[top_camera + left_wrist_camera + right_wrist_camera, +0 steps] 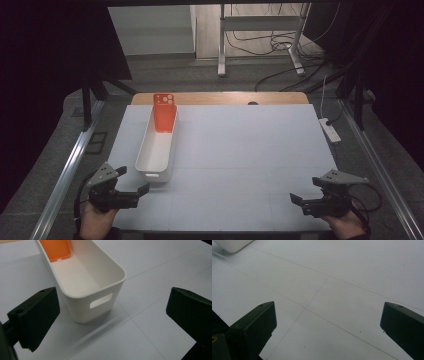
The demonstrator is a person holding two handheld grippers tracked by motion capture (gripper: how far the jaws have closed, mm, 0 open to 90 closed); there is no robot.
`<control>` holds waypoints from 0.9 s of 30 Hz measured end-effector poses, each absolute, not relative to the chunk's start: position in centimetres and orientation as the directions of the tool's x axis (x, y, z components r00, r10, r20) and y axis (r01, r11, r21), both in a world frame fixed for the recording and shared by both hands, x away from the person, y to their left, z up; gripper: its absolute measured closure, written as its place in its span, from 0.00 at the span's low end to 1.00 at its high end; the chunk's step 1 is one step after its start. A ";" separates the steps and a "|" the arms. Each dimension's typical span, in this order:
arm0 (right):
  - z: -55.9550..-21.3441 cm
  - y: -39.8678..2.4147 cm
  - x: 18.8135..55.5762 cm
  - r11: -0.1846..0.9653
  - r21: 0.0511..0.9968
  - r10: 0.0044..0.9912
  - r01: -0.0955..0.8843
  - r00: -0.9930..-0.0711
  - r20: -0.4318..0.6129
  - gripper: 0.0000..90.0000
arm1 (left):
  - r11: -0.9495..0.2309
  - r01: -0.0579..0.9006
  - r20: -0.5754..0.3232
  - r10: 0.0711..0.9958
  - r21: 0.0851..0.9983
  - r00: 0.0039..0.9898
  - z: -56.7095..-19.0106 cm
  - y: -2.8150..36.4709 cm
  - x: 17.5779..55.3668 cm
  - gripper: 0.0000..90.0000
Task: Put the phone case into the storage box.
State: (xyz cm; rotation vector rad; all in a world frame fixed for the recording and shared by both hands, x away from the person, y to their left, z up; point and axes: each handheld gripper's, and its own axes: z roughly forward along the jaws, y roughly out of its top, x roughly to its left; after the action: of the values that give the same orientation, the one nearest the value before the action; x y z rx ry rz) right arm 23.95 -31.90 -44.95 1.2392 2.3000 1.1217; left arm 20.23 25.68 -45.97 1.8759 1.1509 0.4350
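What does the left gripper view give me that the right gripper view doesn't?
Left gripper view: the white bin's near end with its handle cutout, the bare bin floor, and the orange phone case leaning at the far end.

Right gripper view: mostly bare table with faint seam lines; just a corner of the bin at top left.

Shared: each looks between its own two black jaws, set wide apart with nothing between them, over the same white table surface.

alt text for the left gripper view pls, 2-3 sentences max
A long white bin sits on a white table, seen along the left gripper, whose two black jaws stand wide apart and hold nothing. The bin's near end has a handle cutout, and an orange phone case lies inside at its far end.
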 end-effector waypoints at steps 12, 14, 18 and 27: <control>-45.0 -31.9 24.0 0.323 0.752 0.807 0.575 -0.582 0.099 0.01 | -0.185 0.551 -0.137 0.860 0.814 0.492 -46.2 26.3 19.3 0.00; -45.0 -31.9 24.0 0.323 0.752 0.807 0.574 -0.582 0.099 0.01 | -0.186 0.551 -0.134 0.862 0.813 0.489 -46.2 26.4 19.1 0.00; -45.0 -31.9 24.0 0.323 0.752 0.807 0.575 -0.582 0.099 0.01 | -0.183 0.553 -0.134 0.865 0.813 0.484 -46.2 26.6 18.9 0.00; -45.0 -31.9 24.0 0.321 0.752 0.808 0.576 -0.581 0.100 0.01 | -0.181 0.569 -0.131 0.876 0.802 0.465 -46.4 27.1 18.4 0.00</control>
State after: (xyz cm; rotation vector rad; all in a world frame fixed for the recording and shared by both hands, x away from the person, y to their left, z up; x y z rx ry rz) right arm 23.95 -31.90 -44.95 1.2448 2.2974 1.1205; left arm 18.41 27.06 -46.42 1.8718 1.2133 0.4599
